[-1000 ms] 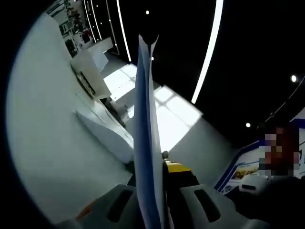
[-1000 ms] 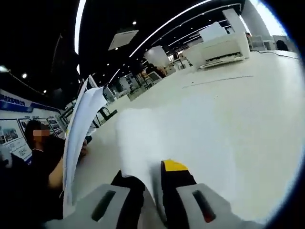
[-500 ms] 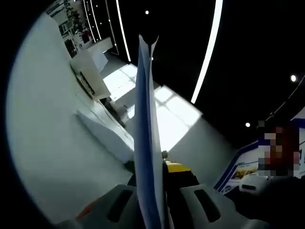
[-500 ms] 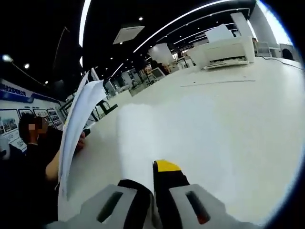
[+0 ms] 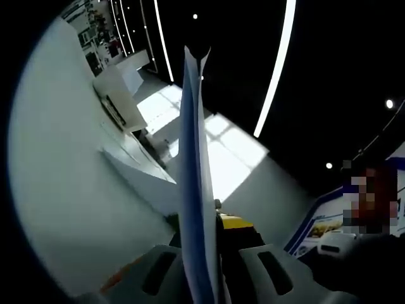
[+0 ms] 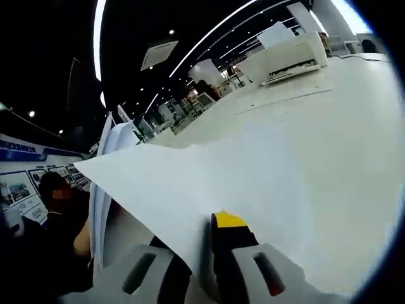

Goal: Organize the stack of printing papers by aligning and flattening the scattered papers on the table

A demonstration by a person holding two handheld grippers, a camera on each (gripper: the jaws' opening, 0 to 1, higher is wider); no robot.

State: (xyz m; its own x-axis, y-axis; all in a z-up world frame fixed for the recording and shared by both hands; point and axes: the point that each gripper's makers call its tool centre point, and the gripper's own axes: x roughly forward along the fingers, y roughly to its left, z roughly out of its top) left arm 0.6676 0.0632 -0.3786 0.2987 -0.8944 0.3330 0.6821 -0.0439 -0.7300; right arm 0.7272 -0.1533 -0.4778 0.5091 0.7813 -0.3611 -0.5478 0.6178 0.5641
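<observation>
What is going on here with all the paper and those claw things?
A person is tidying loose printing paper with a handheld gripper in each hand. The left gripper is shut on a stack of papers, holding it upright on edge so it rises straight up in the left gripper view. The right gripper has pinched a single sheet by its near edge, with one corner lifted off the white table. The upright stack also shows at the left of the right gripper view.

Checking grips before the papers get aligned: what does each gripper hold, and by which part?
The left gripper clamps an upright bundle of papers by its bottom edge. The right gripper pinches a single sheet at its near edge.
</observation>
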